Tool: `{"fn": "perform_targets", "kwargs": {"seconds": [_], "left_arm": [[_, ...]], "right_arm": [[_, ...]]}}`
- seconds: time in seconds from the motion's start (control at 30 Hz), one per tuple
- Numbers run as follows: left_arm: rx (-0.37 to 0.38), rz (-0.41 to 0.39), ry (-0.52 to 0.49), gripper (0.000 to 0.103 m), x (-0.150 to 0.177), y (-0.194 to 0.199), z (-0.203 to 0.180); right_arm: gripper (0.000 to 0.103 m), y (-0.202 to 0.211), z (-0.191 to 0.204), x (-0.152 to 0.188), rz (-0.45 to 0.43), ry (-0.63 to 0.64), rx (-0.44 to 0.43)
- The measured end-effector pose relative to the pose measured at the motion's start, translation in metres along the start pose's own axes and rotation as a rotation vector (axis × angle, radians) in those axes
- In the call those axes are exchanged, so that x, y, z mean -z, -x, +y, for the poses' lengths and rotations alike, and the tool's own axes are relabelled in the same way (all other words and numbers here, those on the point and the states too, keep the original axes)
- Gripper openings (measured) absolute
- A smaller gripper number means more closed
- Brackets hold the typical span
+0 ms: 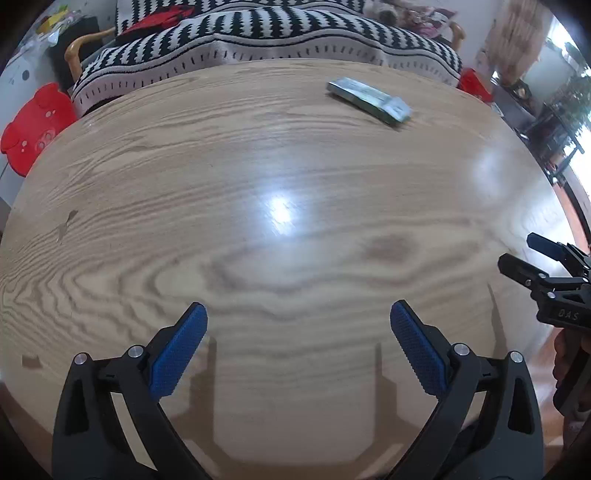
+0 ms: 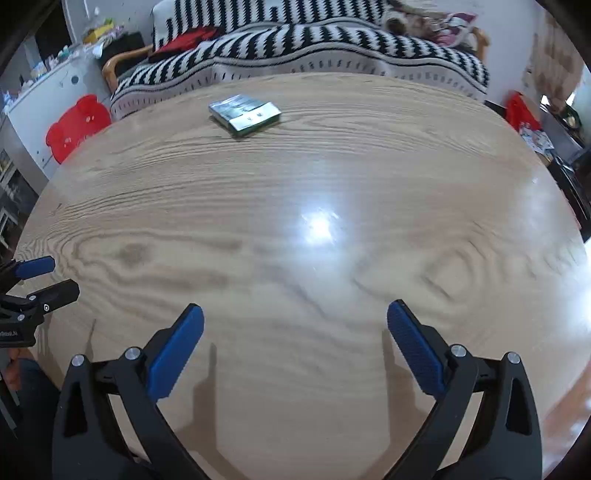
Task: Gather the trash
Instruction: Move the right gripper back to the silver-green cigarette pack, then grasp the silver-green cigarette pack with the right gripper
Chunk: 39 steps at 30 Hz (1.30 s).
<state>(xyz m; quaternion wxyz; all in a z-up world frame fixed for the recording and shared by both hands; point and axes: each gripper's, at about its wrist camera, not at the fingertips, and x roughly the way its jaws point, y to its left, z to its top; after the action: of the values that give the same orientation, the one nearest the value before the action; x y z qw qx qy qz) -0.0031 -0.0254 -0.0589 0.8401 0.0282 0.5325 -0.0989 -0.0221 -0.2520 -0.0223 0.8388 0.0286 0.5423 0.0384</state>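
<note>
The only writing I can read is on my right gripper [image 1: 517, 254] as my left camera catches it at the right edge: pale letters on its black body that look like "DAS". A strip of letters on my left gripper [image 2: 55, 275], seen from my right camera, is too small and cut off to read. The print on the small flat box [image 1: 369, 99] is blurred in both views; I make out only a dark green side and a silvery-white top.

That box lies flat near the far side of the wooden table [image 1: 258, 184], close to the striped sofa [image 1: 277, 33]. From my left camera its long axis runs from upper left down to lower right, the paler end toward the right. From my right camera the box [image 2: 244, 114] looks shorter and squarer, with a pale band along its near edge.

My left gripper [image 1: 298, 314] has its jaws spread wide and empty over bare wood, well short of the box. My right gripper [image 2: 294, 314] is likewise spread wide and empty.

Only my left camera shows a hand [image 1: 569, 365] under the right gripper. Both show the red bear-shaped stool [image 1: 35, 125]; only my right camera shows the white cabinet [image 2: 44, 96] beside it.
</note>
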Motion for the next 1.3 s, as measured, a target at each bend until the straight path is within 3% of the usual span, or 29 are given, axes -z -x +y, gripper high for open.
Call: {"fn": "perform_targets", "kwargs": {"seconds": [0.2, 0.4, 0.47, 0.77, 1.0, 1.07, 1.1, 1.3], "left_arm": [[0.016, 0.006, 0.058, 0.096, -0.027, -0.027, 0.025], [-0.047, -0.043, 0.045, 0.096, -0.046, -0.039, 0.035], [-0.097, -0.053, 0.011, 0.097, -0.049, -0.045, 0.035], [-0.084, -0.05, -0.007, 0.097, -0.058, -0.049, 0.04], [-0.09, -0.059, 0.003, 0.097, -0.055, -0.047, 0.04], [-0.091, -0.057, 0.005, 0.097, -0.056, -0.048, 0.039], [-0.092, -0.058, 0.006, 0.097, -0.056, -0.048, 0.039], [-0.098, -0.058, 0.021, 0.097, -0.058, -0.048, 0.039]], "right_arm": [[0.098, -0.038, 0.021, -0.042, 0.017, 0.078, 0.041], [0.098, -0.065, 0.038, -0.091, 0.004, 0.12, 0.024], [0.098, -0.075, 0.041, -0.107, -0.015, 0.137, 0.014], [0.098, -0.112, 0.063, -0.168, -0.022, 0.227, -0.038], [0.097, -0.126, 0.068, -0.19, -0.035, 0.228, -0.039], [0.084, -0.121, 0.071, -0.19, -0.056, 0.239, -0.05], [0.058, -0.117, 0.072, -0.189, -0.067, 0.24, -0.052], [0.058, -0.101, 0.074, -0.156, -0.073, 0.18, -0.041]]}}
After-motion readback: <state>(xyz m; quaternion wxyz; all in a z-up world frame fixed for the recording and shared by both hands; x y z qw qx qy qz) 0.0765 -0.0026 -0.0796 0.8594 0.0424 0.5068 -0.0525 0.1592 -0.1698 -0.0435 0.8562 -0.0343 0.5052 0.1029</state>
